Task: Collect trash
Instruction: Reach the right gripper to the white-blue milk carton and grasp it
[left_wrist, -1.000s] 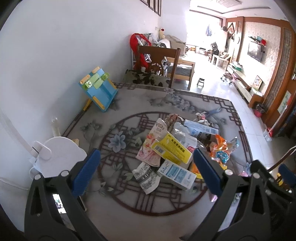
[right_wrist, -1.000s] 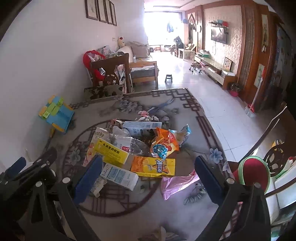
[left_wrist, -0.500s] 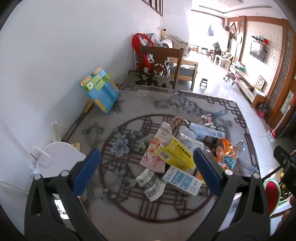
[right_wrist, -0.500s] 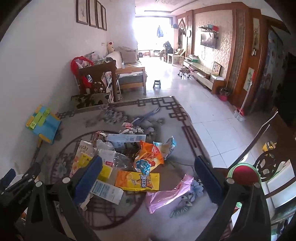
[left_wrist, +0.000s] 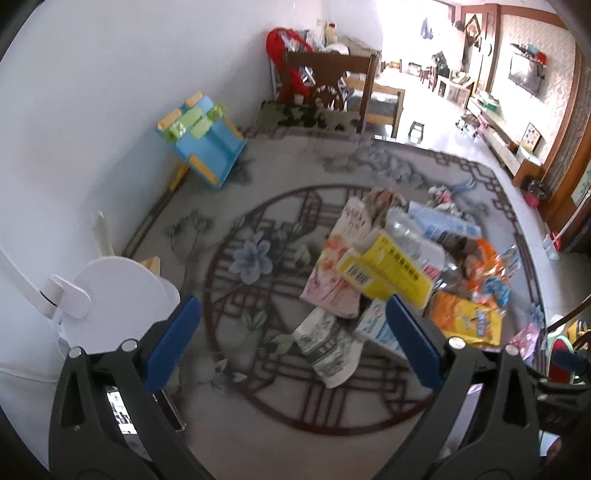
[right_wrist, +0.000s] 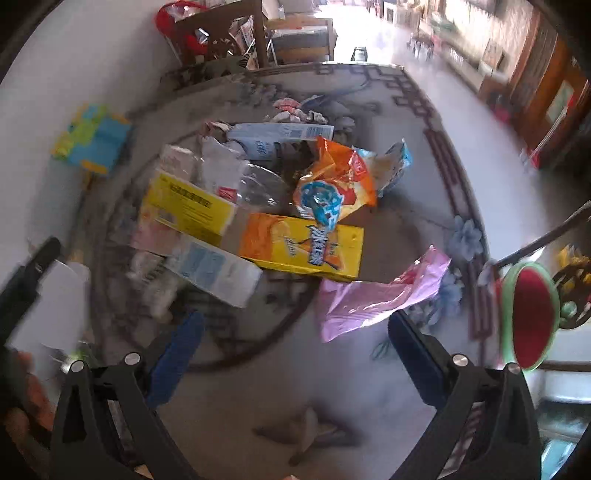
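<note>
Patterned tabletop (left_wrist: 229, 424) is covered mid-surface by trash pile (right_wrist: 258, 206). Both grippers, left (left_wrist: 291, 347) and right (right_wrist: 295, 354), are held open, empty. Pink bag (right_wrist: 380, 295) lies just ahead of right, long axis crosswise, nearest.

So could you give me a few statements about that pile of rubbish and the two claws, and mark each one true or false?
1. Both claws are open and hold nothing. True: the left claw and the right claw grip nothing.
2. The pink bag lies on top of the yellow box. False: it lies apart, at the edge of the pile nearest the right claw.
3. The orange snack bag rests partly on the orange carton. True.
4. The blue stand sits in the middle of the pile. False: it stands apart by the wall.
5. The table is bare wood. False: it has a patterned floral cover.
</note>
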